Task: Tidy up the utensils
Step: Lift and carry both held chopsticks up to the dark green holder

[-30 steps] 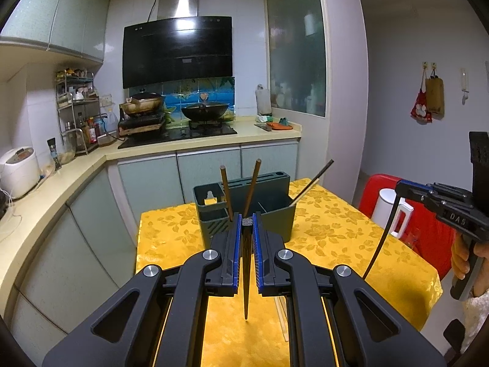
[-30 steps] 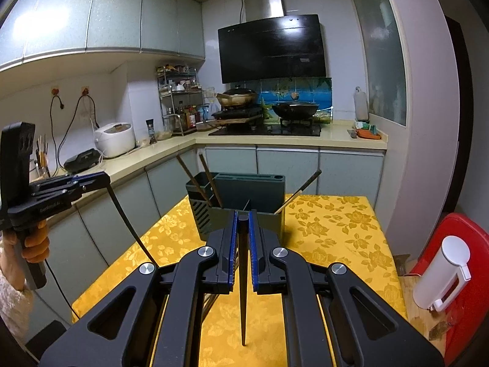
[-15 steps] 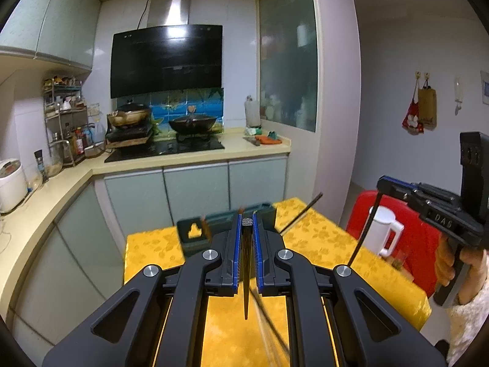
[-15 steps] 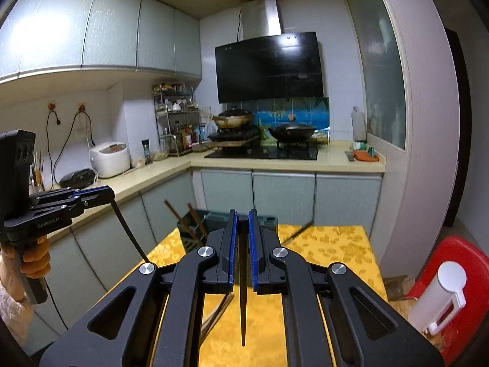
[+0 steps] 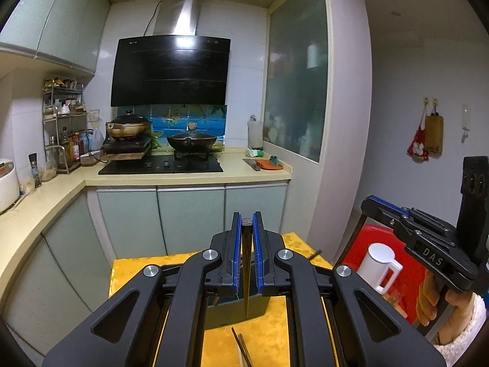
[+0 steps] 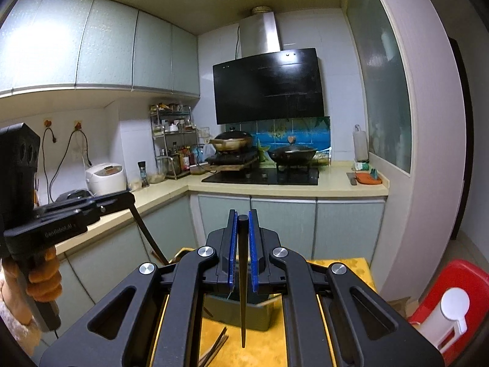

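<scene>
Dark wood chopstick (image 5: pixel 247 275) sits pinched between the blue pads of the left gripper (image 5: pixel 246 257), fingers closed on it near its thick top end, shaft hanging down past the fingers to a thin tip. Second chopstick (image 6: pixel 242 278), same dark finish, is clamped the same way in the right gripper (image 6: pixel 241 253), fingers closed on the upper part, tip pointing down in front.

Handling guess: both sticks look light, stiff and thin, with a smooth finish that is likely slippery. Held close to one end, the long free part can swing or twist in the pads. A grip on the thick squared end seems the best hold; the tapered tip would give the pads little to press on.

Below and just beyond the fingers in both views is a dark green utensil holder (image 6: pixel 259 313), mostly hidden behind the fingers. Loose chopsticks (image 6: pixel 215 350) lie on the yellow cloth surface (image 5: pixel 269 333) under the fingers, near side of the holder. One more stick (image 5: pixel 314 254) pokes out past the right finger in the left view.

Each view shows the other gripper off to the side, held by a hand (image 5: pixel 440 301) on its handle. White kettle (image 5: pixel 380 264) stands on a red stool, off to the right and clear of the fingers.
</scene>
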The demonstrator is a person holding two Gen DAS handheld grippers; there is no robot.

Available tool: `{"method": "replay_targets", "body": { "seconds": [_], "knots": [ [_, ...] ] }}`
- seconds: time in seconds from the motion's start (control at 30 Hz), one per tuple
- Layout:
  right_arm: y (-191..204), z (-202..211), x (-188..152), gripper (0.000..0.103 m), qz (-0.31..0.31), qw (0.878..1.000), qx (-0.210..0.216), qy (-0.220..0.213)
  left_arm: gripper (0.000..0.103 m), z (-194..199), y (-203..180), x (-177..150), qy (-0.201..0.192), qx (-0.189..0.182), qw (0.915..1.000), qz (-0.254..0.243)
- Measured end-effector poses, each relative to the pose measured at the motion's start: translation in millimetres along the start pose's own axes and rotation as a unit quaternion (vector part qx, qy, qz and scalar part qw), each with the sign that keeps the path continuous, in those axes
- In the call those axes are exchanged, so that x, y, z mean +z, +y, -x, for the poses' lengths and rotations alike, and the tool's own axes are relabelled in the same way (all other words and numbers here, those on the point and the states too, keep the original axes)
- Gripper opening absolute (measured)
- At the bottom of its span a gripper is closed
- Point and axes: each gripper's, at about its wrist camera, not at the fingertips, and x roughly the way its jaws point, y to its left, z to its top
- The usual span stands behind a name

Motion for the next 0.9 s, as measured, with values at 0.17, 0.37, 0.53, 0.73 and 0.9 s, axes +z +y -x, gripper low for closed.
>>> {"method": "replay_targets", "body": {
  "seconds": [0.17, 0.37, 0.53, 0.73, 0.9],
  "knots": [
    [-2.4, -14.6, 9.4, 0.008, 0.000, 1.000, 0.001, -0.007, 0.007, -15.6, 4.2, 13.2, -0.001, 0.004, 0.9999, 0.010],
    [-9.5, -31.5, 17.5, 0.008, -0.006, 1.000, -0.006, -0.019, 0.007, -26.5, 9.3, 22.8, -0.011, 0.022, 0.9997, 0.004],
    [-14.6, -51.4, 20.0, 0.008, -0.011, 0.999, -0.017, -0.032, 0.007, -44.6, 16.6, 21.2, -0.006, 0.042, 0.9991, 0.005],
    [-14.5, -76.4, 11.7, 0.008, -0.015, 0.999, -0.023, -0.028, 0.007, -64.7, 20.7, 11.0, 0.007, 0.051, 0.9987, 0.002],
    [-14.0, -85.3, 2.4, 0.008, -0.012, 0.999, -0.042, -0.032, 0.007, -75.8, 24.0, 3.5, 0.016, 0.053, 0.9985, 0.001]
  ]
}}
